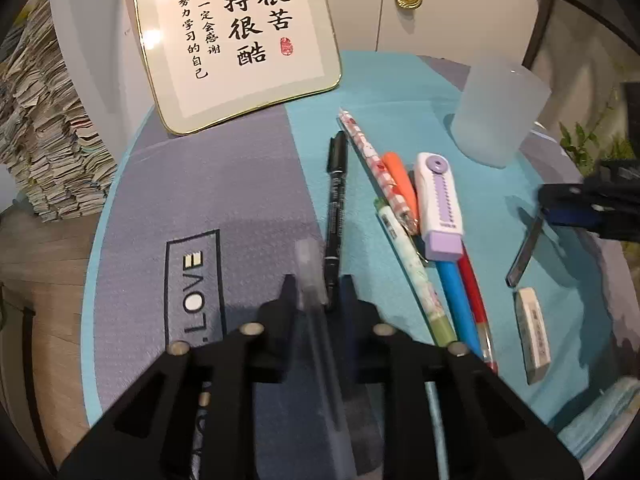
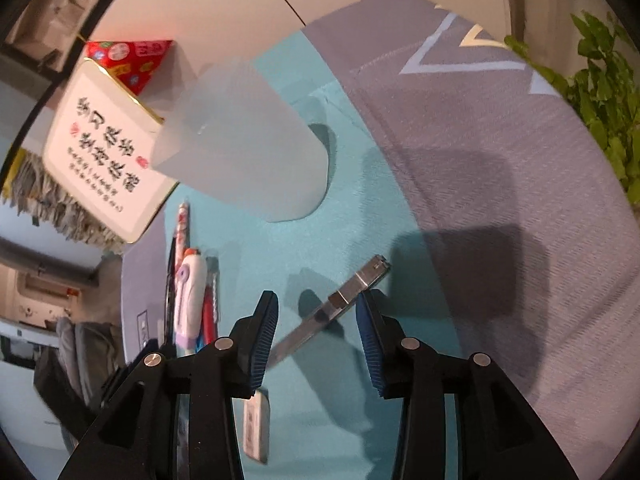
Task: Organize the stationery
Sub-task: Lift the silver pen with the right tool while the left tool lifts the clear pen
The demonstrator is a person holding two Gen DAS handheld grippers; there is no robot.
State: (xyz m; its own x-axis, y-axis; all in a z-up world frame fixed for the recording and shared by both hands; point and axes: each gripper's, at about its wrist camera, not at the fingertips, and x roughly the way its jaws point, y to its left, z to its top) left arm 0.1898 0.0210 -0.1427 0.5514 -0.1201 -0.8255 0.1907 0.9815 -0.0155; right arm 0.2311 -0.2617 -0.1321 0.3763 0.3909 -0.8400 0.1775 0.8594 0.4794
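Observation:
My left gripper is shut on a clear-capped pen, held above the mat. Beside it lie a black marker, a patterned pen, an orange pen, a green pen, blue and red pens, a purple-white correction tape and a white eraser. A frosted cup stands at the back right. My right gripper is open around a metal utility knife lying on the mat; the cup is beyond it.
A framed calligraphy plaque leans at the back. A stack of papers is at the left. A green plant is at the right. The mat covers a round table. My right gripper shows at the left wrist view's right edge.

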